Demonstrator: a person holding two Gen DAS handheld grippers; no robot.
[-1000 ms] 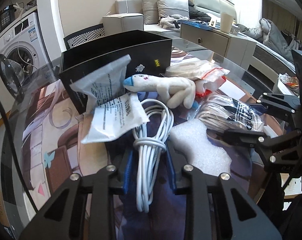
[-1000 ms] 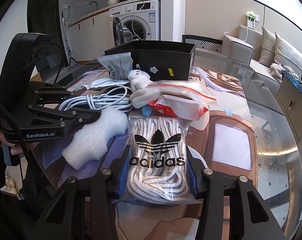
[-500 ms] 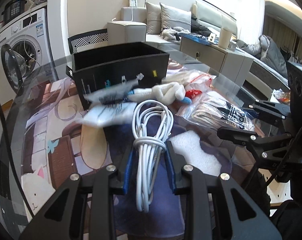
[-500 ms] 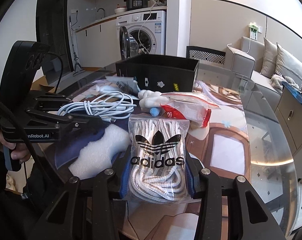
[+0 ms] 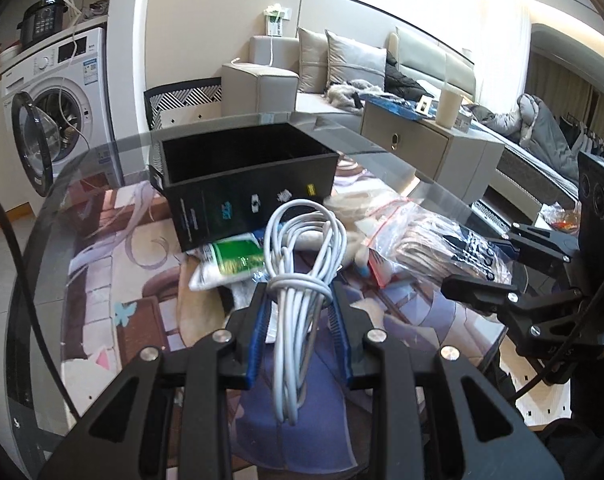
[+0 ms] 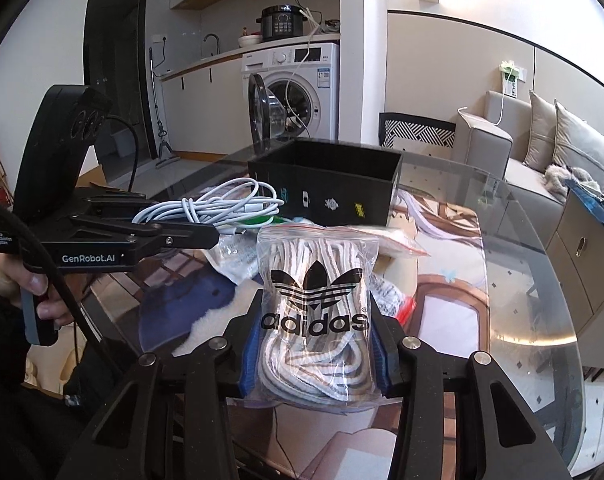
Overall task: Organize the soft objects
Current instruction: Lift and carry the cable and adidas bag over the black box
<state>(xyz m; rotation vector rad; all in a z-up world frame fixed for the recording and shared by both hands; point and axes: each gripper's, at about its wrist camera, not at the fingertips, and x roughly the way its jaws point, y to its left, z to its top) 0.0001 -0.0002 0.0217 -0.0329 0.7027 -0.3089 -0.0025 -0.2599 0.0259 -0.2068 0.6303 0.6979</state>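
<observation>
My left gripper point(image 5: 299, 300) is shut on a coiled white cable point(image 5: 302, 264) and holds it above the glass table point(image 5: 101, 216). It also shows at the left of the right wrist view point(image 6: 205, 236) with the cable point(image 6: 221, 206). My right gripper point(image 6: 316, 316) is shut on a clear bag of shoelaces point(image 6: 316, 300) printed adidas, lifted off the table; the bag also shows in the left wrist view point(image 5: 446, 252). An open black box point(image 5: 245, 180) stands behind, also in the right wrist view point(image 6: 326, 184).
A green and white packet point(image 5: 229, 260), a white plush toy point(image 5: 350, 240) and a red-sealed plastic bag point(image 6: 386, 240) lie in front of the box. A washing machine point(image 6: 297, 92) stands past the table, a sofa point(image 5: 342, 76) and a cabinet point(image 5: 430, 144) beyond.
Both grippers have risen with their loads. The cable and the shoelace bag have come up off the table. The white foam piece has dropped out of view.
</observation>
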